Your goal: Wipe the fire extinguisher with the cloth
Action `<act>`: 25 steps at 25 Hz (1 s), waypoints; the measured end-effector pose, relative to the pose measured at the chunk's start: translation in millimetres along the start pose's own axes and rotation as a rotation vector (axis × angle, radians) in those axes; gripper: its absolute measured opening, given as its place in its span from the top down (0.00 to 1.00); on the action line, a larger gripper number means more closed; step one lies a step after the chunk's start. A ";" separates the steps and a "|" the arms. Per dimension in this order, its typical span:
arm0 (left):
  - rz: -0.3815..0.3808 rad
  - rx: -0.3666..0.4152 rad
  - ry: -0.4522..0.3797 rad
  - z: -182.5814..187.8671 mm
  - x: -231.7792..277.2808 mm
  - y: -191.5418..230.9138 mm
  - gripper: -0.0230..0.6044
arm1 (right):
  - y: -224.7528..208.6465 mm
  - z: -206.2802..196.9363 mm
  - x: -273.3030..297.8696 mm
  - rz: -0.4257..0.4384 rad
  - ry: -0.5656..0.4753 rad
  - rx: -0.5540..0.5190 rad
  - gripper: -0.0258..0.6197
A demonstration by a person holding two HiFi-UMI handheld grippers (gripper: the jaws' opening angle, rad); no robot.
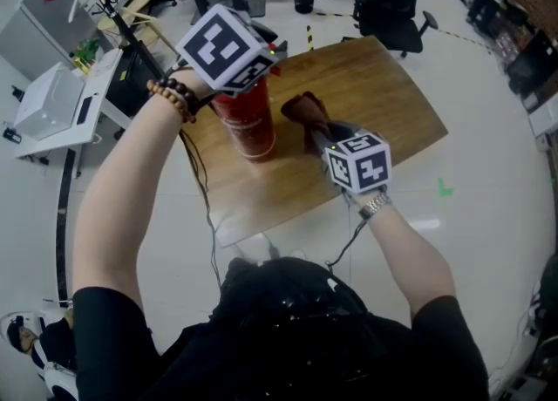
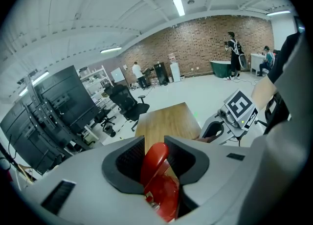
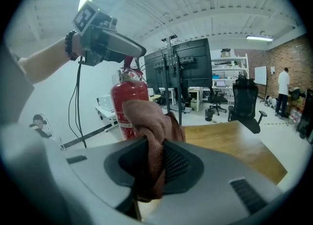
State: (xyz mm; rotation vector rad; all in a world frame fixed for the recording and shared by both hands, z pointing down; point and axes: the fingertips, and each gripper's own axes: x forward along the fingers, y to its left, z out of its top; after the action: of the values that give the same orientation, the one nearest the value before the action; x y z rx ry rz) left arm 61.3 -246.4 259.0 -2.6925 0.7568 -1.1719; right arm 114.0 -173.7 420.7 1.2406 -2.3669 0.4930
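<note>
A red fire extinguisher (image 1: 251,125) stands upright on the wooden table (image 1: 375,85), near its left edge. My left gripper (image 1: 248,78) comes down on its top, and its jaws are shut on the red handle (image 2: 164,190). From the right gripper view the extinguisher (image 3: 128,104) stands just behind the cloth, with the left gripper (image 3: 128,53) on its head. My right gripper (image 1: 317,135) is shut on a brown cloth (image 1: 305,110), bunched between the pads (image 3: 151,121). The cloth is close to the cylinder's right side; whether it touches I cannot tell.
A black office chair (image 1: 392,7) stands beyond the table's far end. A white desk with equipment (image 1: 52,103) is at the left. A stand of dark monitors (image 3: 183,67) rises behind the extinguisher. People stand far off by the brick wall (image 2: 234,48).
</note>
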 end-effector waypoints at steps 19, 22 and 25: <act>-0.213 0.156 -0.090 -6.3 -23.6 -45.8 0.76 | 2.7 12.4 3.6 -0.054 -0.015 0.075 0.83; -0.253 0.189 -0.103 -8.1 -27.9 -51.1 0.76 | -0.7 20.3 -0.2 -0.086 -0.027 0.097 0.83; -0.287 0.225 -0.119 -10.2 -31.2 -54.0 0.77 | -5.2 27.7 -4.5 -0.117 -0.040 0.121 0.83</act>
State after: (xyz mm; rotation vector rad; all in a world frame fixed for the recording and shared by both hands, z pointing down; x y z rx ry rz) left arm 57.6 -183.4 261.2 -2.7080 0.2116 -1.0618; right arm 115.1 -187.0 395.5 1.4467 -2.3098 0.5859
